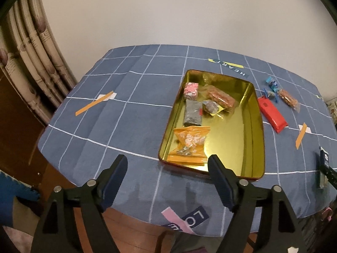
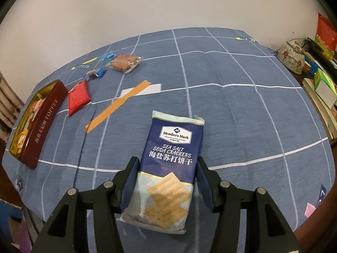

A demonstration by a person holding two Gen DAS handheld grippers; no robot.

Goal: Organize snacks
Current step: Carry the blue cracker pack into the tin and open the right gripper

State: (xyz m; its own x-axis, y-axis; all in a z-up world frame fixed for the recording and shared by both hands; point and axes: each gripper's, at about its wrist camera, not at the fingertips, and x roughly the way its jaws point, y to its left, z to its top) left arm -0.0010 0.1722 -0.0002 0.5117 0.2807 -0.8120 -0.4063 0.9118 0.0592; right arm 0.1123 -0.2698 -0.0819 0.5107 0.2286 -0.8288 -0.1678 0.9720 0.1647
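The right tool [image 2: 166,179] grips the soda cracker packet [image 2: 168,164] by its long edges near the lower half, on the worktop [image 2: 231,116] well right of the toffee tin [image 2: 45,124]. It's likely light, crinkly and fragile inside (crackers snap), so a gentle side hold suits. Its long axis runs away from the tool. The left tool [image 1: 168,181] hangs open and empty before the tin

The counter [image 2: 231,67] wears a blue cloth with a white grid. On it lie a gold-lined toffee tin [image 1: 256,126], a red packet [image 1: 272,111], a clear-wrapped biscuit pack [image 2: 124,62] and blue-wrapped sweets [image 1: 271,84] — well apart, a soda cracker pack [image 2: 168,168].
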